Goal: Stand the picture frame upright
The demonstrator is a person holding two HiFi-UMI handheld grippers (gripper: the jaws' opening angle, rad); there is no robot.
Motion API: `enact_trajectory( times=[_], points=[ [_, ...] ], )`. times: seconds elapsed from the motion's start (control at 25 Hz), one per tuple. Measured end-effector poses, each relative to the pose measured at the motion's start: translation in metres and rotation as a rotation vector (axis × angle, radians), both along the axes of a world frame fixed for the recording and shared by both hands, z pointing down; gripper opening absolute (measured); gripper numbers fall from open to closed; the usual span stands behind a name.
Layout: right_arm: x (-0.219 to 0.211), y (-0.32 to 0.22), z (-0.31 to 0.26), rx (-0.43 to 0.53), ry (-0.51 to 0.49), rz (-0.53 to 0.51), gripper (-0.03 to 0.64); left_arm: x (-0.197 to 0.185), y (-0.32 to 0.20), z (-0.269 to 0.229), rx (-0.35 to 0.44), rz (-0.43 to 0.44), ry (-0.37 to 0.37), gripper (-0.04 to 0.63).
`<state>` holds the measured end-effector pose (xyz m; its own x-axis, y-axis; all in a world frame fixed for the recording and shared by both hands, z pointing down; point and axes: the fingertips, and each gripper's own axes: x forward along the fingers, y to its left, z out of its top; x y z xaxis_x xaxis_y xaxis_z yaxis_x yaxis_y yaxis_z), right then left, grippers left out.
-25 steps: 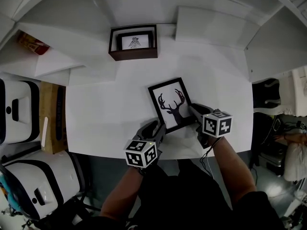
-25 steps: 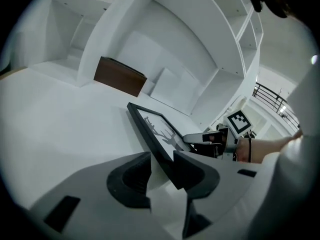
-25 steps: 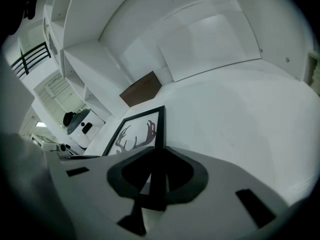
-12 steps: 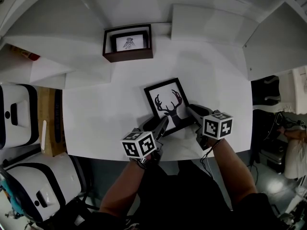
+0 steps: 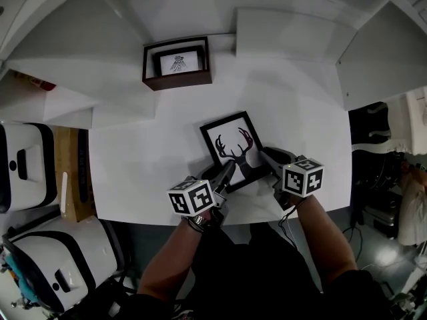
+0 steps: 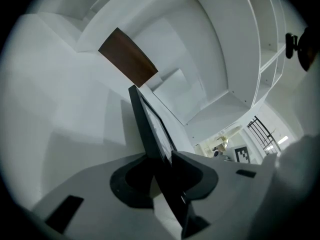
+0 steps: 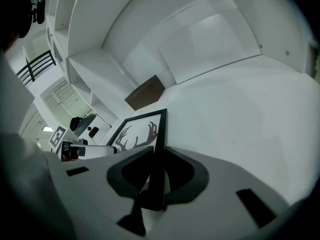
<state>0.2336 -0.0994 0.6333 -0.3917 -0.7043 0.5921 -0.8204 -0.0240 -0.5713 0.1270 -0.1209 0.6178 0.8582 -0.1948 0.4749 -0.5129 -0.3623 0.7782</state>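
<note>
**Head view: two hand-held grippers hold the deer picture frame**

The picture frame (image 5: 233, 149) is in the middle of the white surface (image 5: 133, 152), close to the edge by the person. It has a black border and a black deer head with big antlers on white. Its long side runs from the person toward the back, and the far end leans a little to the left. The antlers point away from the person. It is not standing up. I cannot tell if its near end is lifted off the surface.

The left hand-held gripper (image 5: 223, 175) is at the near left corner of the frame. Its jaws have just been closing, and they now pinch the thin edge of the frame between them. The right hand-held gripper (image 5: 267, 157) is on the near right side and is clamped on that edge too.

Each gripper has a cube (image 5: 193, 199) with black and white square marks.

A dark brown frame (image 5: 177, 62) stands at the back of the surface, well apart from the deer one. It holds a small drawing.
</note>
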Motion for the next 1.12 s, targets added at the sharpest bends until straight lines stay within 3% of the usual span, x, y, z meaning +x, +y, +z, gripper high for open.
enact_trajectory(
  times=[0.32,0.52,0.84,1.12],
  points=[
    [-0.020,0.005,0.000,0.007,0.015,-0.060,0.061,-0.012,0.003,-0.017,-0.048,-0.042,0.106,0.038],
    [-0.038,0.011,-0.002,0.004,-0.015,-0.083,0.064,-0.025,0.008,-0.031,-0.032,-0.044,0.142,0.032],
    [-0.058,0.002,-0.024,0.051,-0.156,-0.040,0.096,-0.074,0.012,-0.049,0.036,-0.054,0.171,0.029],
    [-0.117,-0.010,-0.052,0.094,-0.250,-0.164,0.131,-0.122,0.009,-0.081,0.095,-0.088,0.251,0.029]
  ],
)
